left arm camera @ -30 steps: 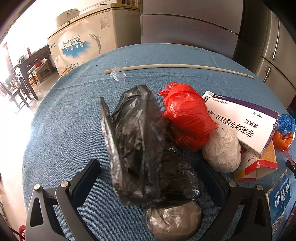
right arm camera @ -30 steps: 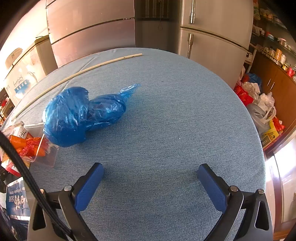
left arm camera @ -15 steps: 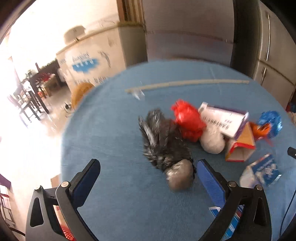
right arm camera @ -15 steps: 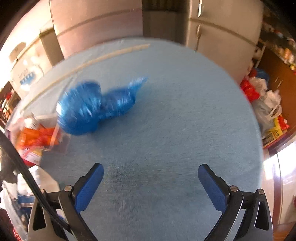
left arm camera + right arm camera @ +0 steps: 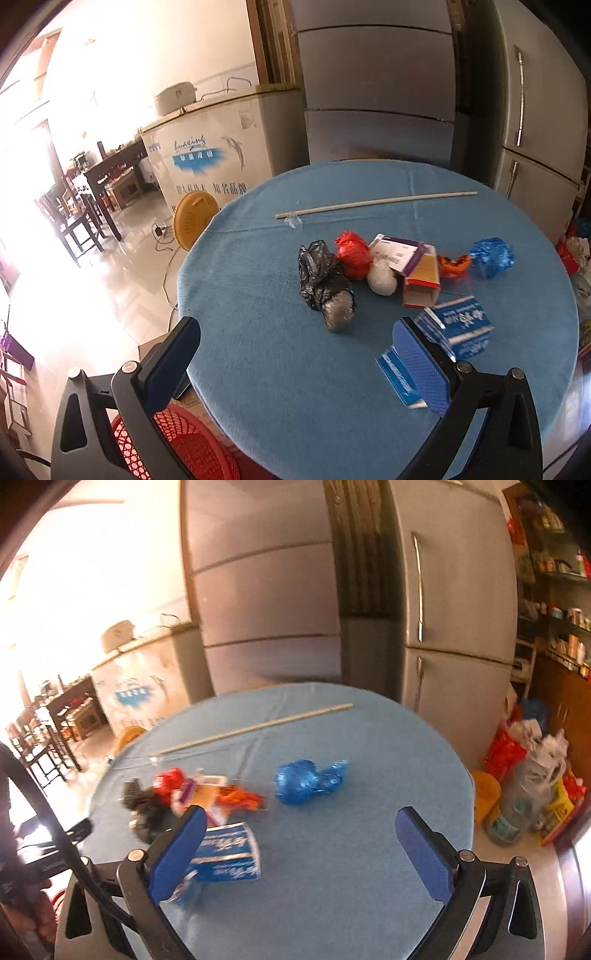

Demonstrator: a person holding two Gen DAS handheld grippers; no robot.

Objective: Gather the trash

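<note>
Round blue-clothed table (image 5: pixel 280 369), fridges (image 5: pixel 376 96) behind. Trash pile (image 5: pixel 369 269) mid-table, well ahead of left tongs (image 5: pixel 295 354) and right tongs (image 5: pixel 301 845); both spread wide, empty.

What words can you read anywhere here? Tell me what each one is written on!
"huaxing": in script on the white chest freezer, above a blue band.
"知名品牌": lower on the freezer front; the characters left of it are too blurred to read.
Blue band on the freezer: white characters, too small to read.
Blue box: large white characters, too distorted to read.
Purple and white box: print too small to read.
Right wrist view: all print is blurred.
</note>
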